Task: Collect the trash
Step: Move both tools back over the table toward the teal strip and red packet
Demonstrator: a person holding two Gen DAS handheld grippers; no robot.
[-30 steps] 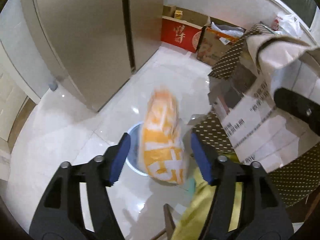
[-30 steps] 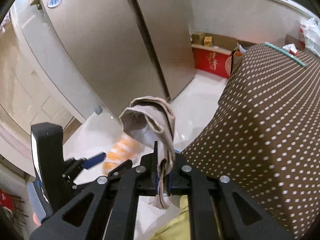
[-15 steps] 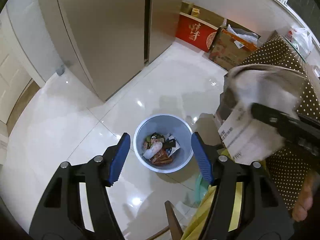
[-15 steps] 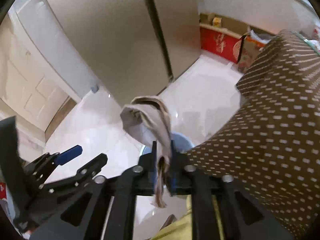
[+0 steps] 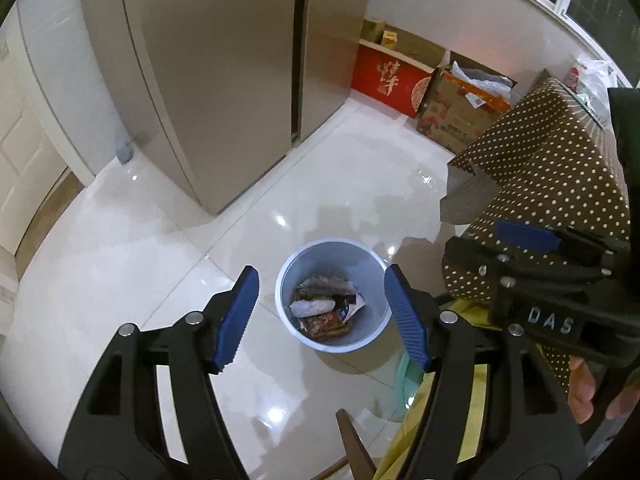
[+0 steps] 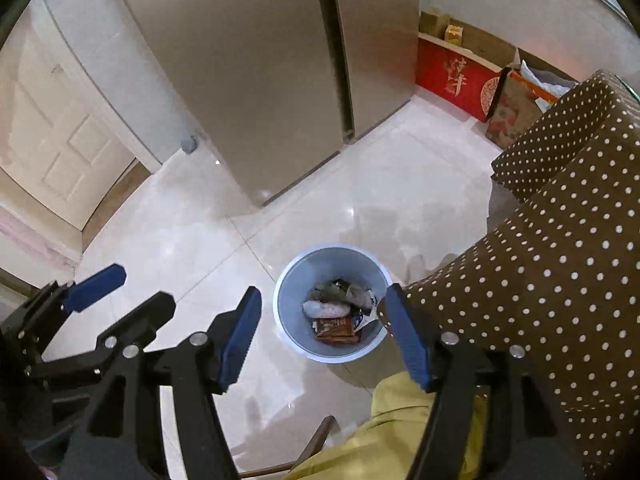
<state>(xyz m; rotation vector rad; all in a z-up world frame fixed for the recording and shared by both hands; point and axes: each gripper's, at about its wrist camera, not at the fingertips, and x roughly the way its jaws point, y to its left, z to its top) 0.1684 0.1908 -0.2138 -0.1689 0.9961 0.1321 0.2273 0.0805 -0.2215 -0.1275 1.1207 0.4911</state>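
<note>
Both grippers hang over the pale blue trash bin point(image 6: 332, 304) on the white tiled floor, its litter heap directly below and ahead of each pair of fingers. The right gripper point(image 6: 322, 338), its jaws just opened, stands wide and empty; the left gripper point(image 5: 322, 316) is likewise wide with nothing between, neither nearer

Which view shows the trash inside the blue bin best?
The left wrist view: the blue bin sits whole between open fingers, its trash unobstructed. The right wrist view shows the same bin, but a blue finger pad overlaps its right rim.
</note>
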